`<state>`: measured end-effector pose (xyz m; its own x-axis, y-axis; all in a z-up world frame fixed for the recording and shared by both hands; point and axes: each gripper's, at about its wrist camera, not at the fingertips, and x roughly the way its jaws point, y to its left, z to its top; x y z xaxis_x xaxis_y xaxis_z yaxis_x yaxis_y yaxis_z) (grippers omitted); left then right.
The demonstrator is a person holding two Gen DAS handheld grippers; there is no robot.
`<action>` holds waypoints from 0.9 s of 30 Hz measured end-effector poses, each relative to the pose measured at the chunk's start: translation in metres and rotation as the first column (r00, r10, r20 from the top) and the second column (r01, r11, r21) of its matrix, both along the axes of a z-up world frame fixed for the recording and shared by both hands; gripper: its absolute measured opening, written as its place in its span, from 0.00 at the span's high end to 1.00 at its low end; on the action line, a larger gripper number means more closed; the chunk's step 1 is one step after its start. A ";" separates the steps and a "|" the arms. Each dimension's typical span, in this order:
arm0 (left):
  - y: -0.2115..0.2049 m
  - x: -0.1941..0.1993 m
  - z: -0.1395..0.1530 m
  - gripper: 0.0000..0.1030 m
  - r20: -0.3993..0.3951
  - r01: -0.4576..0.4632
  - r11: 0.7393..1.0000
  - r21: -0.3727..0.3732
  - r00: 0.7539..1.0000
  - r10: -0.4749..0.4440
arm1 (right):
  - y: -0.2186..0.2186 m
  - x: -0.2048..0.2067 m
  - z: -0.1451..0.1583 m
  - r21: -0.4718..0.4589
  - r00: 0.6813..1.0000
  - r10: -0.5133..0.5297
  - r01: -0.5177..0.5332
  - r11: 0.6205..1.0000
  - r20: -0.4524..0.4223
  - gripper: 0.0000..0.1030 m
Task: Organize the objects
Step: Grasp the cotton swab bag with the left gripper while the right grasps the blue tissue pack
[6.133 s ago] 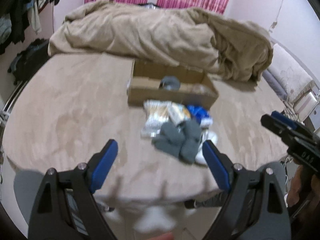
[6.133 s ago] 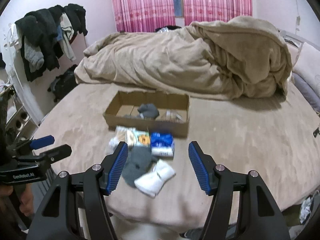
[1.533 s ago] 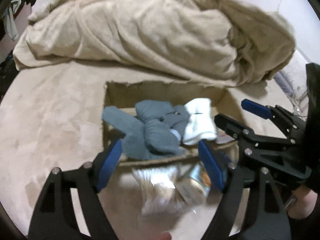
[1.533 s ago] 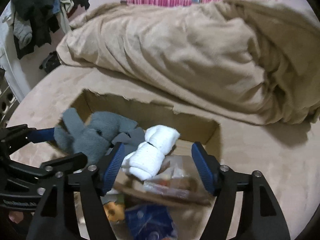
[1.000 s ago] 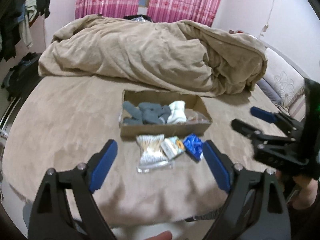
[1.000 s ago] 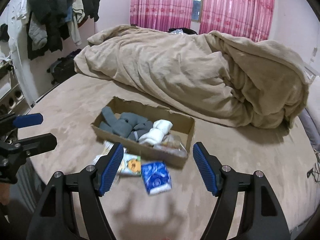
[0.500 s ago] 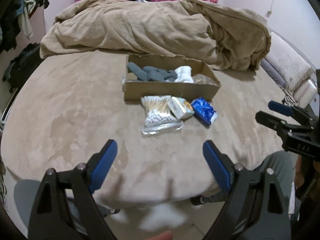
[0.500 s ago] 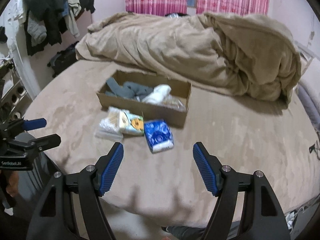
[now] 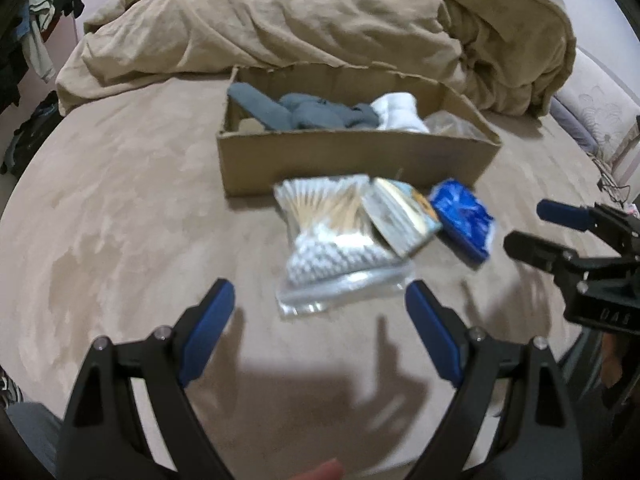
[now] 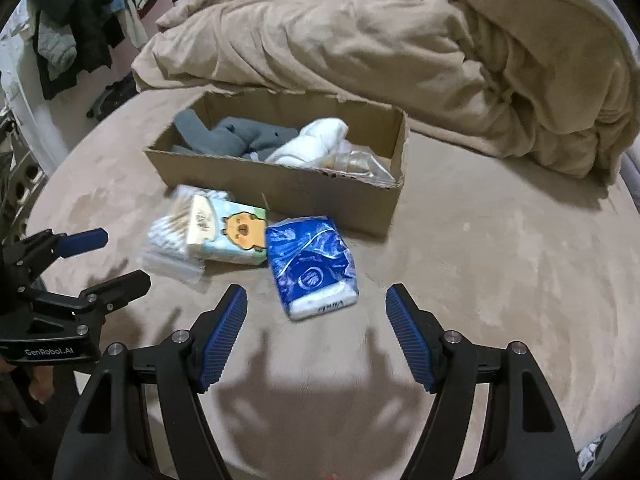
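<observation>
Beige bedding covers the bed (image 10: 500,248) on which everything lies, with a rumpled duvet (image 10: 400,40) heaped along its far side. Just in front of that heap sits the open cardboard box (image 10: 280,184), which already holds grey socks (image 10: 236,140), a white sock roll (image 10: 316,140) and a clear packet at its right end, so it looks to be the collecting place for the loose things. Three items are not yet in it and lie touching or overlapping just near of its front wall: a clear bag of cotton swabs (image 9: 332,236) at the left, a tissue pack with a cartoon animal (image 10: 236,232) lying partly on top of it, and a blue tissue pack (image 10: 312,268) at the right. The left gripper (image 9: 320,308) hovers with its fingers wide and empty, the swab bag straight ahead of them, while the right gripper (image 10: 316,312) has its fingers moderately spread and empty, framing the blue pack; each seems lined up for its own pickup. Only the right wrist view shows the cartoon face on the middle pack, the print on the blue one and the clothes (image 10: 76,20) hanging at far left; only the left wrist view shows the swab sticks clearly, plus a pillow (image 9: 592,96) at the far right.
</observation>
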<state>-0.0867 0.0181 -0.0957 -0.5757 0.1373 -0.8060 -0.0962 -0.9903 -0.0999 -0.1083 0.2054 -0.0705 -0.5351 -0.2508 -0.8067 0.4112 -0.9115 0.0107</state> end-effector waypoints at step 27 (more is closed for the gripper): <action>0.016 -0.042 -0.020 0.55 0.056 0.073 0.992 0.100 0.995 -0.079 | -0.006 -0.034 -0.043 0.004 0.997 0.005 -0.005 1.000 0.072 0.47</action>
